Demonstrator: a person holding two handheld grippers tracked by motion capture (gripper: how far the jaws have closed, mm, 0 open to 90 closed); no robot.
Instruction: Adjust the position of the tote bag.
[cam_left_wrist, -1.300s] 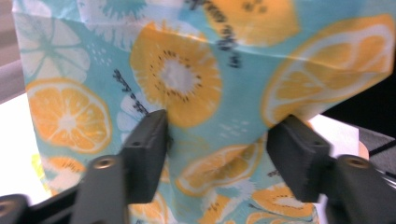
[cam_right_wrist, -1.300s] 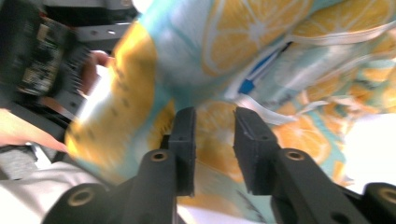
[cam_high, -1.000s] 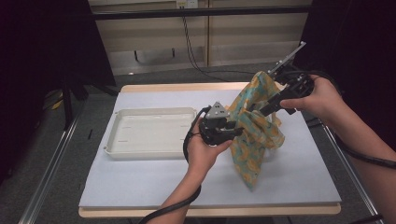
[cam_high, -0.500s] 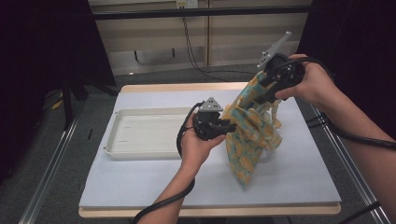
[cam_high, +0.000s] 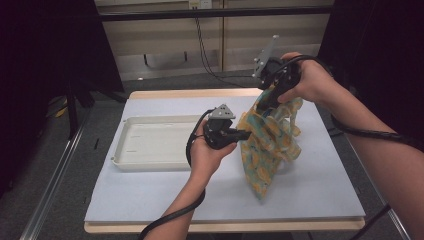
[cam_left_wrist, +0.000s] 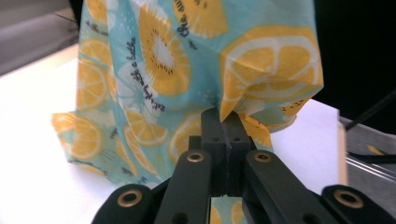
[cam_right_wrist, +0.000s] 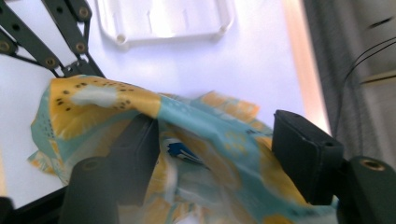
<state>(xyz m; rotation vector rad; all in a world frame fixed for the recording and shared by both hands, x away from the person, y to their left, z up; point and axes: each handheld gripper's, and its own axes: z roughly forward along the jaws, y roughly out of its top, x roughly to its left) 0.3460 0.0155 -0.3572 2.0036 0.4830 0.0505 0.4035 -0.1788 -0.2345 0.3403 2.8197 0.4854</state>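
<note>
Lifting the lemon-print cloth (cam_high: 267, 142) off the desk (cam_high: 150, 195) to spread it.
The left gripper (cam_left_wrist: 223, 122) has just pinched an edge; the right gripper (cam_high: 267, 97), jaws spread (closing slightly), must clamp its fold.

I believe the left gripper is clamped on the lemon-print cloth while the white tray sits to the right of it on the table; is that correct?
Not quite: in the high view the white tray sits to the left of the lemon-print cloth. The left gripper is indeed clamped on the cloth.

Our two hand-held tools are matte black, each topped with a grey three-cornered plate: the left tool (cam_high: 245, 133) at frame centre, the right tool (cam_high: 266, 100) at upper right. Brass-ringed rivets stud our linkage arms, black cables trail off, and our forearms are bare.
</note>
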